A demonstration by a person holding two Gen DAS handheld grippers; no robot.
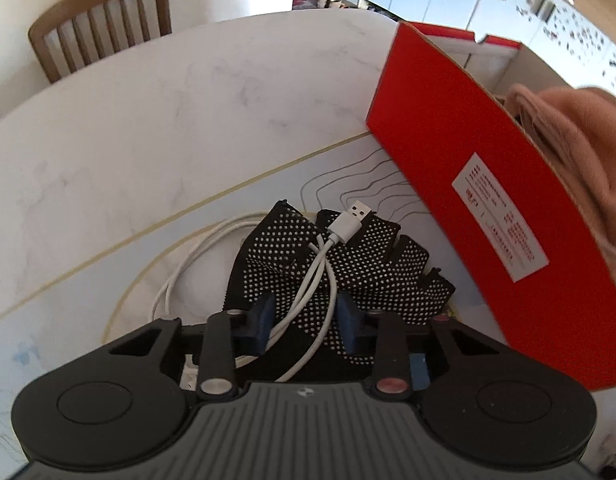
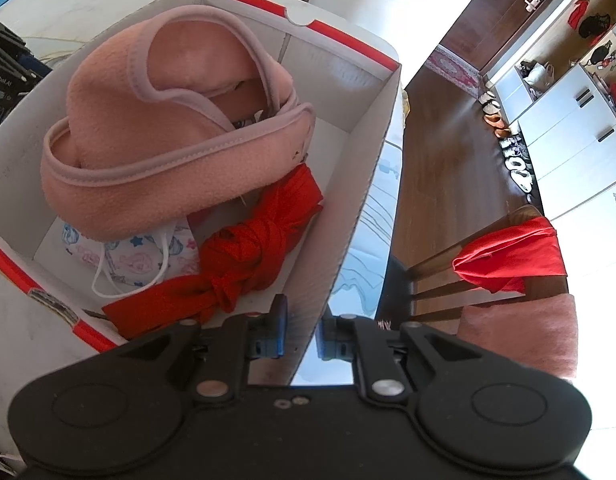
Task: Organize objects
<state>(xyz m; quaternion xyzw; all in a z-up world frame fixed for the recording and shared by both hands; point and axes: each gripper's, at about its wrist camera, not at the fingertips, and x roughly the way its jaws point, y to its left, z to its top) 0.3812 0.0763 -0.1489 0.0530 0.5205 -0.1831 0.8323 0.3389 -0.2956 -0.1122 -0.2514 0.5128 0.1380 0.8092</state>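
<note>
the left gripper (image 1: 303,320) has its jaws pinched around the white usb cable (image 1: 320,272) lying on the black dotted glove (image 1: 348,256) on the bench, ready to lift it. the right gripper (image 2: 300,334) clamps the wall of the red and white cardboard box (image 2: 348,248) so it stays put.

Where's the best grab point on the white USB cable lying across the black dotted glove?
Grip the bunched strands of the white USB cable where they cross the black dotted glove, coming from above. There the loops run together and sit raised on the glove. The left gripper already straddles that bundle.
</note>
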